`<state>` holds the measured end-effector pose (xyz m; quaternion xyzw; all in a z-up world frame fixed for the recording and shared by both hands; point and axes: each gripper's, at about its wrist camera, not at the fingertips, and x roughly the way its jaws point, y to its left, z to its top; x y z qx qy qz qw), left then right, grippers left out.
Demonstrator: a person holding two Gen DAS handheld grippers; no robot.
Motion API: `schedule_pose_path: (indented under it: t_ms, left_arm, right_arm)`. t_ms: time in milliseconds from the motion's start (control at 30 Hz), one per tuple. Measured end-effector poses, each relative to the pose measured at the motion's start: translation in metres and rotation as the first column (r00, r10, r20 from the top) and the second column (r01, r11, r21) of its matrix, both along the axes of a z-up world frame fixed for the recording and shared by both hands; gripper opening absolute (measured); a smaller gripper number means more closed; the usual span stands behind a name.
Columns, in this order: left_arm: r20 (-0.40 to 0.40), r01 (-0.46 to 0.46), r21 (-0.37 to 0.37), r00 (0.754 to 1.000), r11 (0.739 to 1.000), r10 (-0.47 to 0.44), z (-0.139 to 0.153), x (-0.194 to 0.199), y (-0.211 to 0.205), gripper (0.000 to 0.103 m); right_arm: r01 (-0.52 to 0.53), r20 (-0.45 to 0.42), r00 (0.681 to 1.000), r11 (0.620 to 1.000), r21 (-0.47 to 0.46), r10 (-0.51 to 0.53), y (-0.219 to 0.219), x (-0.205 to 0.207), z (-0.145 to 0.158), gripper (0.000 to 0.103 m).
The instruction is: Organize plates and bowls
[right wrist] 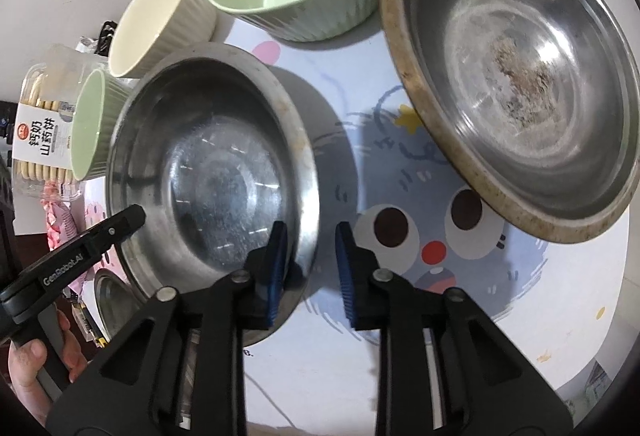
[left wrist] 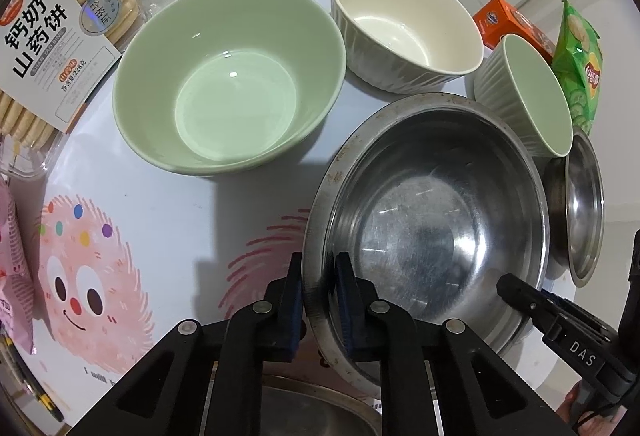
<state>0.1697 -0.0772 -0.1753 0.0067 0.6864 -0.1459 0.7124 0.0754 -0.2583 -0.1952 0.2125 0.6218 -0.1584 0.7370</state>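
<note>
While the left hand-held gripper pinches the near rim of the steel bowl, one pad inside the wall and one outside, the right hand-held gripper stands spread with its left pad inside the same bowl's rim and its right pad outside, over the printed tabletop, not yet closed on the metal. This steel bowl sits on the tabletop between the two grippers, directly ahead of both. Beyond it stand a large green bowl, a cream ribbed bowl and a small green ribbed bowl; a wider, stained steel basin lies ahead and right of the right gripper. Since the bowl is round, what matters, I judge, is that each rim section runs crosswise between the pads.
</note>
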Motion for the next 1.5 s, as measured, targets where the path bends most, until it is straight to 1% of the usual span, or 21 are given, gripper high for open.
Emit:
schedule_pose_path:
  t_ms: [67,200,400,500,633,800,1067,1233,1500]
  left_arm:
    - [0.0,0.001,0.0,1.0,1.0,-0.001,0.0,0.001,0.0,0.015]
    - [0.0,0.002,0.003,1.0,1.0,-0.002,0.0,0.002,0.0,0.015]
    - [-0.005,0.0,-0.001,1.0,1.0,0.0,0.0,0.003,0.0,0.015]
    - [-0.005,0.0,-0.001,1.0,1.0,0.0,0.001,0.002,0.001,0.015]
    - [-0.007,-0.002,-0.006,1.0,1.0,0.002,0.001,0.002,0.001,0.015]
    - [0.0,-0.002,-0.015,1.0,1.0,0.002,0.004,0.001,0.003,0.014]
    - [0.029,-0.004,-0.034,1.0,0.999,0.005,0.017,-0.004,0.006,0.014]
    - [0.048,-0.015,-0.041,0.999,0.999,0.017,0.029,-0.011,0.014,0.014]
    - [0.08,-0.034,-0.058,0.996,0.998,0.039,0.059,-0.025,0.033,0.014]
  right_arm:
    - [-0.01,0.006,1.0,1.0,0.003,0.01,0.003,0.0,0.001,0.016]
    - [-0.014,0.0,1.0,1.0,-0.001,0.014,0.007,0.003,0.0,0.015]
    - [0.022,0.013,1.0,1.0,0.019,-0.022,0.005,0.001,0.0,0.014]
    - [0.009,0.013,1.0,1.0,0.018,-0.009,0.001,0.003,0.002,0.014]
    - [0.026,0.021,0.999,0.999,0.044,-0.027,-0.003,0.003,0.002,0.013]
    - [0.03,0.025,0.999,0.999,0.031,-0.031,-0.006,0.002,0.006,0.013]
    - [0.031,0.047,0.998,0.999,0.025,-0.032,-0.007,-0.003,0.017,0.013]
    - [0.019,0.067,0.998,1.0,0.01,-0.02,0.003,-0.006,0.027,0.013]
    - [-0.002,0.105,0.994,1.0,-0.009,0.003,0.016,-0.016,0.049,0.013]
